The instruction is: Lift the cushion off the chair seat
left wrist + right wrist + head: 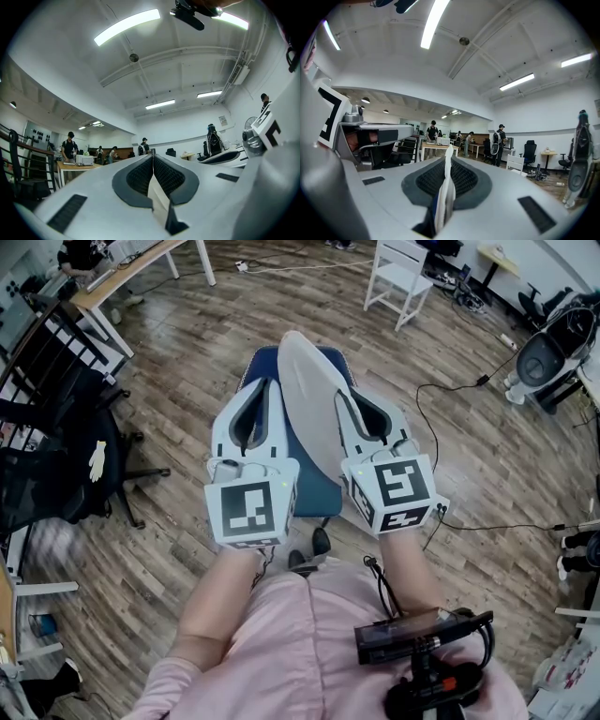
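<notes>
The cushion (314, 409) is pale grey and stands tilted on edge above the blue chair seat (317, 489), between my two grippers. My left gripper (265, 385) sits at its left side; in the left gripper view its jaws (153, 161) are shut with a thin cream edge of the cushion (157, 197) between the pads. My right gripper (345, 397) is at the cushion's right side, shut on a white and blue fold of the cushion (446, 187). Both gripper views look up toward the ceiling and across the room.
A black office chair (66, 474) stands at the left, and a white chair (398, 277) at the back. A wooden desk (122, 273) is at the back left. Cables (450, 390) run over the wood floor at the right, near a grey device (544, 357).
</notes>
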Demonstrator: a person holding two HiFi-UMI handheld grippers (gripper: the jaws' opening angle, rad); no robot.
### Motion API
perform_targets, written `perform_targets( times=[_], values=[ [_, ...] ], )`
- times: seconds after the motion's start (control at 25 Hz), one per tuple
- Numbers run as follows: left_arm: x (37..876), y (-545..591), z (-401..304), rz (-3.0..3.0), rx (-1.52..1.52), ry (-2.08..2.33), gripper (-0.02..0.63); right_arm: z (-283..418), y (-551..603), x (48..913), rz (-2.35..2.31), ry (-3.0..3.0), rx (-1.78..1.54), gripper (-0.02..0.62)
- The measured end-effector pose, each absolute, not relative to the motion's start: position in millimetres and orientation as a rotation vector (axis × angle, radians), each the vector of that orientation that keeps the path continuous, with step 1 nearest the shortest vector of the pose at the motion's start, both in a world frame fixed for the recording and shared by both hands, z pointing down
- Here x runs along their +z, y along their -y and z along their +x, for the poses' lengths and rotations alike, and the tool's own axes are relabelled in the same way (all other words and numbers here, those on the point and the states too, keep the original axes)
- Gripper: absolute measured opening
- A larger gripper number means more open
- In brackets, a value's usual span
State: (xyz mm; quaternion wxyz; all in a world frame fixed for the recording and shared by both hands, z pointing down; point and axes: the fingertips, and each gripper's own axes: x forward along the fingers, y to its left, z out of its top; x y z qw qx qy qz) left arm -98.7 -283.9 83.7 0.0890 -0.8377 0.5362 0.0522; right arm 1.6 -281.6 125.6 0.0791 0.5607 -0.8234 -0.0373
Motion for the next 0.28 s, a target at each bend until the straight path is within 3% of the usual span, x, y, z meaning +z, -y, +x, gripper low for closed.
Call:
perform_targets(
  times=[0.28],
  values=[
    [84.8,287.9,-96.5,-2.501,0.174,-1.617,0.014,1.9,286.5,127.7,1.673,2.467,-0.117,0.034]
  ],
)
